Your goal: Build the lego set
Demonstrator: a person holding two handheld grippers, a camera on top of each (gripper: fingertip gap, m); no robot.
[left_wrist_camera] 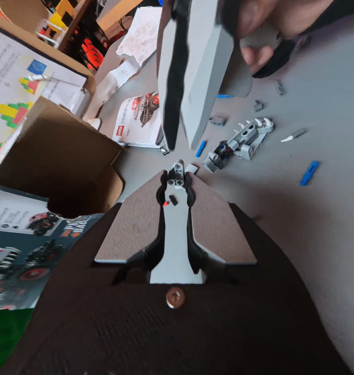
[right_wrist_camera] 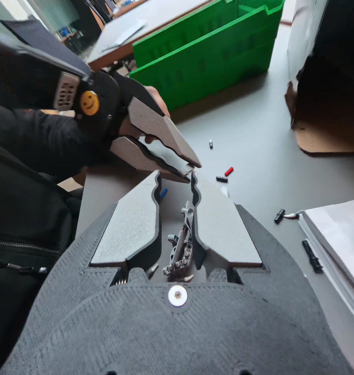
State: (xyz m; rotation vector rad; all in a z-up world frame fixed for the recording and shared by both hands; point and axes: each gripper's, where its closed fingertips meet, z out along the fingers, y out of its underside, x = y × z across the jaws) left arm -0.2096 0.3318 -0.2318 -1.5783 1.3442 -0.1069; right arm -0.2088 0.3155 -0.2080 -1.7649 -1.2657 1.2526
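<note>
The left gripper (left_wrist_camera: 176, 176) pinches a small grey holed lego piece (left_wrist_camera: 177, 174) just beside the half-built grey lego model (left_wrist_camera: 241, 142) on the grey table (left_wrist_camera: 293, 223), the right gripper (right_wrist_camera: 175, 178) hangs spread, and many loose pieces around the model wait, so most building is left.

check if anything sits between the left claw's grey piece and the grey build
A white piece and a blue pin lie on the table between grey piece and grey build; the open right claw hangs close by.

Printed booklet (left_wrist_camera: 138, 121) with logo, printed box (left_wrist_camera: 20, 253), printed poster (left_wrist_camera: 30, 67), wording withheld
</note>
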